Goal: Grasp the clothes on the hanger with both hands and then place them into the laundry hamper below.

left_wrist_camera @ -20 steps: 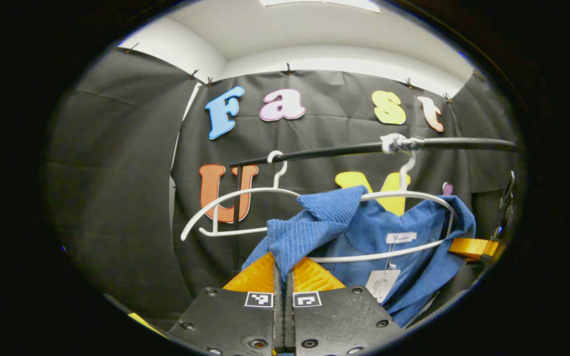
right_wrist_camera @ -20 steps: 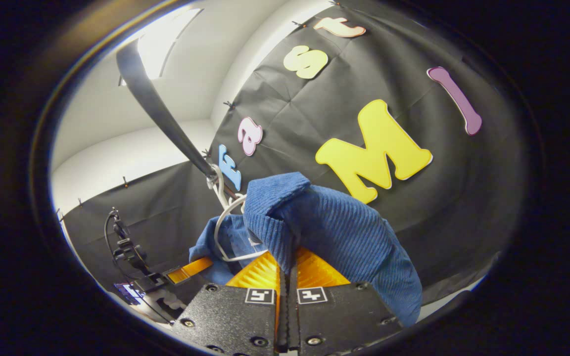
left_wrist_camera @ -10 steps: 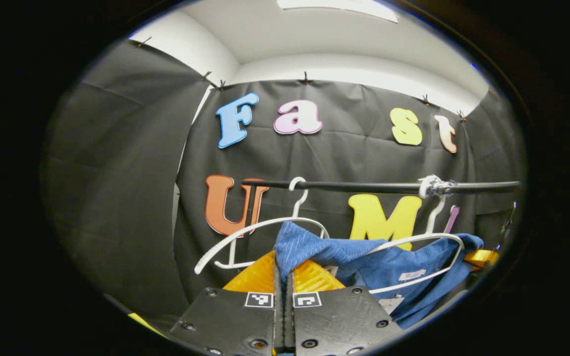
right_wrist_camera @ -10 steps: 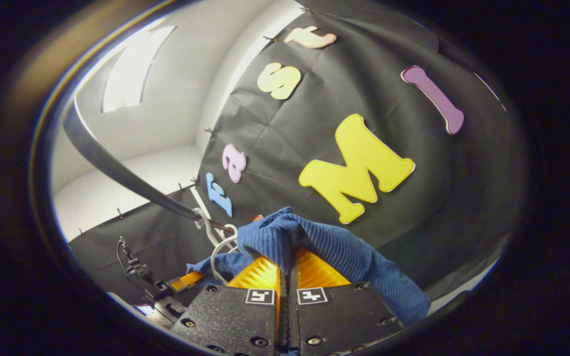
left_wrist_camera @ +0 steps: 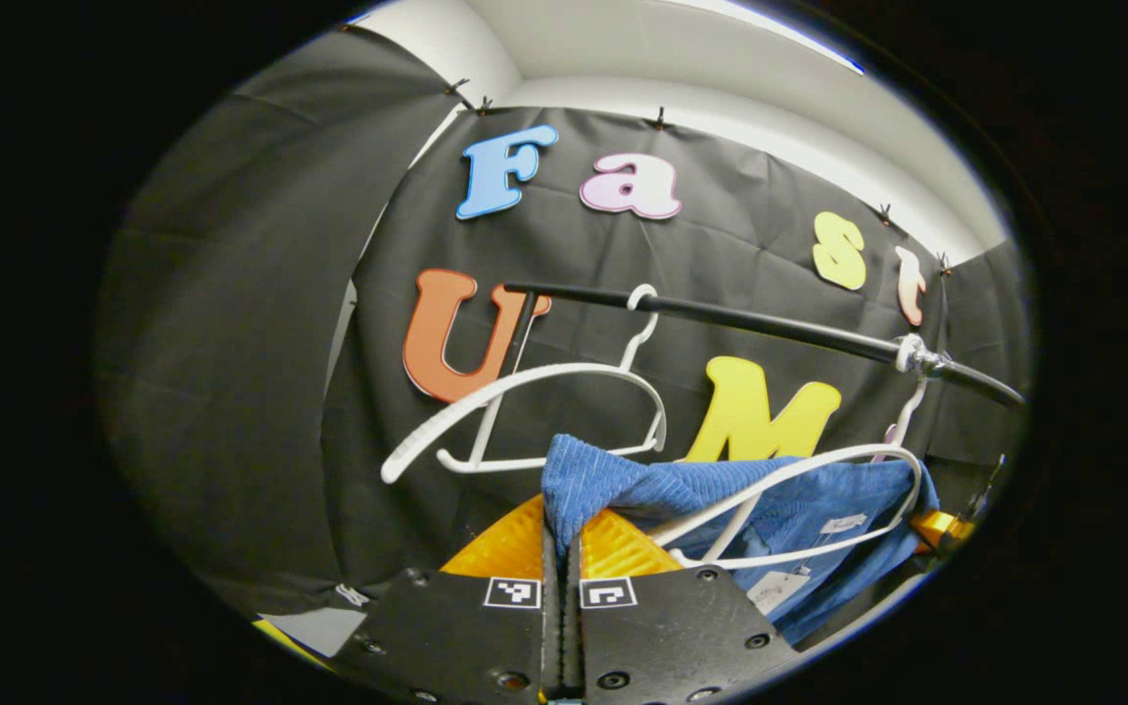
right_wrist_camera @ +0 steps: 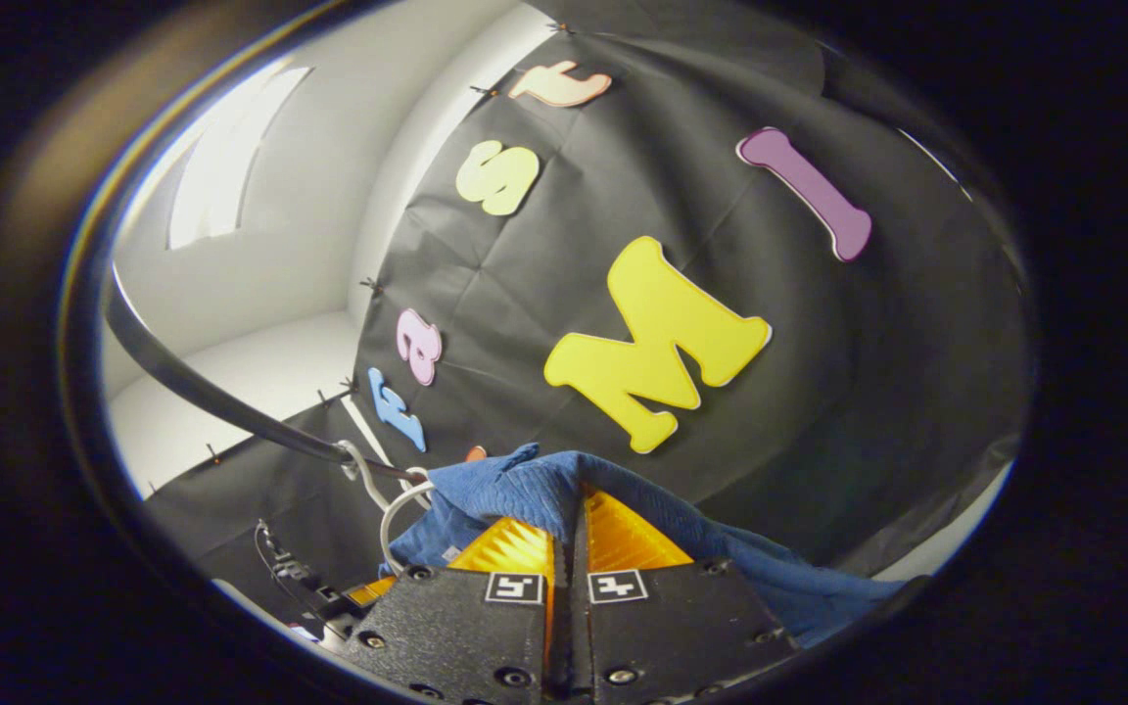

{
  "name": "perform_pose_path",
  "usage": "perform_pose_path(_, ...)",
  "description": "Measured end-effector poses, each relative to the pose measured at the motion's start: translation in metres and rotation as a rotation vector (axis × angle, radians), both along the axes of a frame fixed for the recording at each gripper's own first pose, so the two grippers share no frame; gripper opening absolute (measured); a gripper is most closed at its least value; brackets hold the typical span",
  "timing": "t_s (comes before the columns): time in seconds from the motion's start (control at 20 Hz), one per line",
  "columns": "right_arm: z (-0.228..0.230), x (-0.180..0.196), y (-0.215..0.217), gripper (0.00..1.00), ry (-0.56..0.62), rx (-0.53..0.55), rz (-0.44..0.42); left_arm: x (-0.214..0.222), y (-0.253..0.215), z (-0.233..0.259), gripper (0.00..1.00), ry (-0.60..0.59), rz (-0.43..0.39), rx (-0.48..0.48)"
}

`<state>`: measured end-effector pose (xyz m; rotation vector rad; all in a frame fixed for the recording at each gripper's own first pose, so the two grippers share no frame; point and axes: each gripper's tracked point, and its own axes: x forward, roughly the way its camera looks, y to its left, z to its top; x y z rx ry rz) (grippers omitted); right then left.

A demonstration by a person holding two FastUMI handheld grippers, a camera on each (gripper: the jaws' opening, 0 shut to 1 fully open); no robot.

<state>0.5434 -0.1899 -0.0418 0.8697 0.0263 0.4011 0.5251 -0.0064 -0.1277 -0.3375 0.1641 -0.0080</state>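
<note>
Pulled lower and farther off the hanger [left_wrist_camera: 799, 509] than a second ago: blue shirt [left_wrist_camera: 623, 480], one shoulder free, rest still draped. Pinched tight in left claw [left_wrist_camera: 561, 534] and right claw [right_wrist_camera: 572, 529], both clamped on cloth. Above, rail [left_wrist_camera: 760, 328] with bare second hanger [left_wrist_camera: 525, 411].

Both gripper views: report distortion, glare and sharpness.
Left gripper view: fisheye bends the black rail into an arc; blue garment and white hangers are sharp, no glare. Right gripper view: the rail curves strongly, the ceiling light panel is blown out, the garment stays sharp.
</note>
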Motion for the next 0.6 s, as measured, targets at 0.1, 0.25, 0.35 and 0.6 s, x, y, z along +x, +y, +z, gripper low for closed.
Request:
perform_pose_path(0.1, -0.005, 0.001, 0.000, 0.04, 0.020, 0.009, -0.003, -0.001, 0.002, -0.005, 0.01, 0.011, -0.011, 0.012)
perform_pose_path(0.25, 0.008, 0.007, -0.005, 0.04, 0.024, 0.089, 0.002, -0.001, 0.003, -0.006, 0.01, 0.016, -0.017, 0.009)
perform_pose_path(0.35, 0.030, 0.009, -0.007, 0.04, -0.021, 0.135, 0.017, -0.002, 0.002, 0.002, 0.00, -0.002, -0.024, -0.011)
perform_pose_path(0.6, 0.046, 0.000, -0.011, 0.04, -0.084, 0.131, 0.044, -0.002, -0.008, 0.018, 0.01, -0.048, -0.043, 0.011)
